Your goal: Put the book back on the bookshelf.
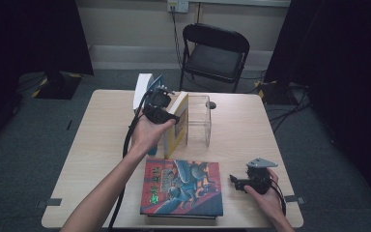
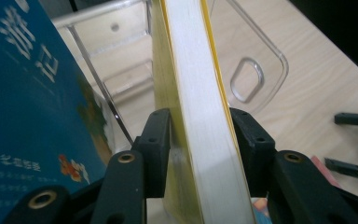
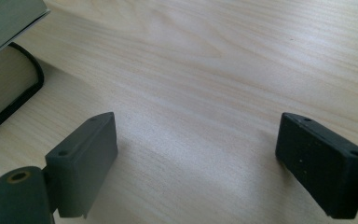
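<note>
Left gripper point(image 2: 200, 135) hides yellow book point(image 2: 200, 93) edge, seemingly

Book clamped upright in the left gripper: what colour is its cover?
Yellow cover with white page edges, clearest in the left gripper view.

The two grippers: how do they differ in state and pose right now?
The left gripper is shut on the yellow book, gripping its page edge; the right gripper is open with nothing between its jaws. In the high view the left gripper is raised at the clear book stand, while the right gripper sits low by the table's near edge. Both are hand-held and black-jawed.
</note>
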